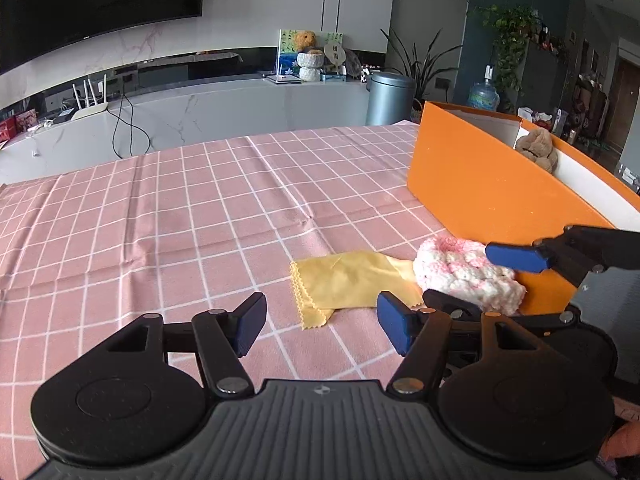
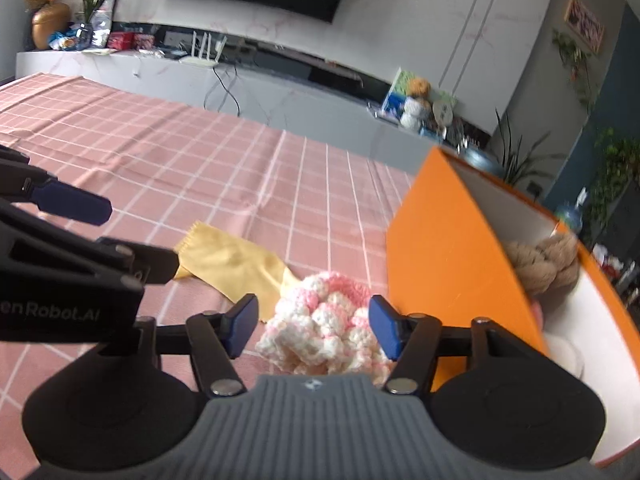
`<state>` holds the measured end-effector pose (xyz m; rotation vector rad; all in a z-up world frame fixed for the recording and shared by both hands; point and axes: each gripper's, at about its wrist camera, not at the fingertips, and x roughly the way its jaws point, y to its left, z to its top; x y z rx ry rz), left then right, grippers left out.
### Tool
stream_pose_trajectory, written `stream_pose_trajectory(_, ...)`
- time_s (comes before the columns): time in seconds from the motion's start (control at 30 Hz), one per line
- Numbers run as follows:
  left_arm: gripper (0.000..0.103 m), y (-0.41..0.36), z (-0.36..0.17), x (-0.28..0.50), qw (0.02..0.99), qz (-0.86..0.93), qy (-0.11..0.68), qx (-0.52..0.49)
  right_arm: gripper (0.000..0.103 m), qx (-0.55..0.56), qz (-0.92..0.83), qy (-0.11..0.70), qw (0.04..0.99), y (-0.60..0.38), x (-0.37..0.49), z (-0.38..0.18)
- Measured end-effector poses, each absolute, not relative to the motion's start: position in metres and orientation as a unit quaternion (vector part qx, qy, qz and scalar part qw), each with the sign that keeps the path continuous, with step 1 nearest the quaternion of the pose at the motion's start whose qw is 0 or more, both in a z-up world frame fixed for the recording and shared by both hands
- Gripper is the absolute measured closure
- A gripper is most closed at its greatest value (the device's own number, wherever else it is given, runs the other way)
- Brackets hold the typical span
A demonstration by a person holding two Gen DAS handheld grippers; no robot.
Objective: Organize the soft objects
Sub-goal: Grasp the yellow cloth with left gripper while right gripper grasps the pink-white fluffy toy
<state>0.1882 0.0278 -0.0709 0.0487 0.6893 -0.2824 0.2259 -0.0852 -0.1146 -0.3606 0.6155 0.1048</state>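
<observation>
A pink-and-white knitted piece [image 2: 324, 328] lies on the pink checked tablecloth [image 2: 200, 160], right against the orange box [image 2: 440, 248]. My right gripper [image 2: 314, 326] straddles it with the jaws open; the left pad stands slightly off the yarn. A yellow cloth [image 1: 344, 276] with a zigzag edge lies flat beside the knitted piece [image 1: 468, 272], one end tucked under it. My left gripper [image 1: 320, 326] hovers open just short of the yellow cloth's near corner, nothing between its fingers. The left wrist view shows the right gripper [image 1: 458, 274] around the knitted piece.
The orange box [image 1: 480, 192] stands open-topped at the right with a beige knotted plush [image 1: 536, 148] and something white [image 2: 564, 352] inside. The tablecloth [image 1: 160, 220] stretches left and far. Beyond the table are a white counter, a bin [image 1: 390, 98] and plants.
</observation>
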Motion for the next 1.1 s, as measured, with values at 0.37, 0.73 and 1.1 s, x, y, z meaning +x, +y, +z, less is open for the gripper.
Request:
stream_pose_trajectory(0.37, 0.020, 0.014, -0.093, 0.234, 0.924, -0.143, 0.356, 0.014, 0.072, -0.133, 0.072, 0.324, 0.934, -0.093, 0.246, -0.130)
stream_pose_trajectory(0.73, 0.042, 0.009, -0.100, 0.236, 0.917, -0.165, 0.361, -0.034, 0.071, -0.103, 0.083, 0.321, 0.938, -0.102, 0.247, -0.132)
stream_pose_trajectory(1.1, 0.099, 0.003, -0.097, 0.223, 0.921, -0.139, 0.362, -0.029, 0.073, -0.110, 0.086, 0.321, 0.937, -0.102, 0.244, -0.129)
